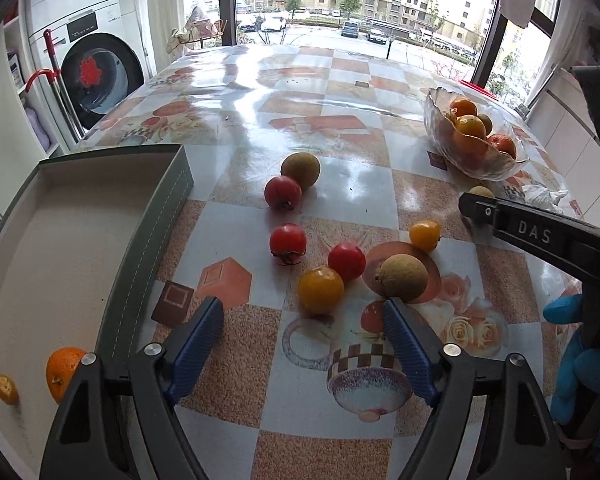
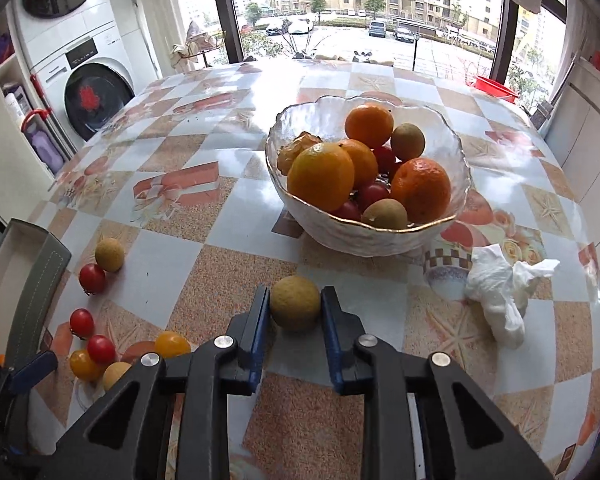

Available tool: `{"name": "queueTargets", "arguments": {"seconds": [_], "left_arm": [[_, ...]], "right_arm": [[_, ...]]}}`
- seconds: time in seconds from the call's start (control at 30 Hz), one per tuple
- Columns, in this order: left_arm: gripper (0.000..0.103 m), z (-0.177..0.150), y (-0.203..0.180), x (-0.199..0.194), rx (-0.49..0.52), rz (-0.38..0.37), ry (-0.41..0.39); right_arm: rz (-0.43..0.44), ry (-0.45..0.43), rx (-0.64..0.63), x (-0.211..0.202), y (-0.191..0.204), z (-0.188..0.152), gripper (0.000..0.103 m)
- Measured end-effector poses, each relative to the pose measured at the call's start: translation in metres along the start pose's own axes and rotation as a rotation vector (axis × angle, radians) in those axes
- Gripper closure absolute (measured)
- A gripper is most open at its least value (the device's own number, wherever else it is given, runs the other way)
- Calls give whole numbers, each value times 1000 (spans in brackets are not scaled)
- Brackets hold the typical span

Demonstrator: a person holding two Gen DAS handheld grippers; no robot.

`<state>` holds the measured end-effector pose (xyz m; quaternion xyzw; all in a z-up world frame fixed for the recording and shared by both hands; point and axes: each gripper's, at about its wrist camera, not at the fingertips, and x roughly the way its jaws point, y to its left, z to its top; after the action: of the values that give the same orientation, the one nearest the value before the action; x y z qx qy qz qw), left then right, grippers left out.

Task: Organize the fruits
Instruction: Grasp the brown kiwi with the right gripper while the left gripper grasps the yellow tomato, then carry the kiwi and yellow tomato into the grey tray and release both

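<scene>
Tan round fruit (image 2: 295,303): dull, rough-skinned, on the bench (image 2: 204,272) just in front of the glass bowl (image 2: 364,236), gripped between the blue pads of the right claw (image 2: 295,308).

Glass bowl: wavy rim, heaped with oranges, tan fruits and red cherry tomatoes; the lowest fruits are hidden under the pile.

Loose fruit on the bench: three red tomatoes (image 1: 288,239), two yellow ones (image 1: 321,289), two tan fruits (image 1: 404,278).

Left claw (image 1: 304,316): jaws apart with nothing between them, one tip just beside a tan fruit.

Grey tray (image 1: 148,216): at the left, holding an orange (image 1: 62,372) partly hidden by the claw arm, and a smaller orange piece (image 1: 6,389).

Crumpled tissue (image 2: 500,288): right of the bowl.

Blue-gloved hand (image 1: 576,364): cut off at the frame edge.
</scene>
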<state>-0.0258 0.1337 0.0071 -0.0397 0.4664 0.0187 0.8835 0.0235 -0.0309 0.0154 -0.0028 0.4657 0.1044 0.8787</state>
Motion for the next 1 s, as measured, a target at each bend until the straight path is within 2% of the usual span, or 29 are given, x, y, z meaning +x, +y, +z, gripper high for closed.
{"name": "queueTargets", "arguments": {"seconds": [0.1, 0.17, 0.23, 0.33, 0.53, 0.7, 1.0], "left_arm": [[41, 2, 1, 1, 13, 17, -9], [71, 4, 2, 0, 19, 14, -18], [79, 5, 4, -1, 12, -2, -13], [80, 1, 8, -9, -15, -60, -19], [80, -9, 14, -49, -2, -86, -85], [80, -13, 38, -79, -24, -85, -125], [79, -34, 104, -101, -70, 26, -163]], "right_arm": [[45, 8, 13, -8, -8, -6, 75], [71, 14, 29, -14, -13, -12, 75], [101, 21, 46, -20, -18, -16, 75], [138, 29, 60, -32, -22, -25, 75], [193, 50, 61, -53, -19, -42, 75], [216, 51, 17, -68, 2, -48, 75], [271, 67, -92, -77, 77, -52, 75]]}}
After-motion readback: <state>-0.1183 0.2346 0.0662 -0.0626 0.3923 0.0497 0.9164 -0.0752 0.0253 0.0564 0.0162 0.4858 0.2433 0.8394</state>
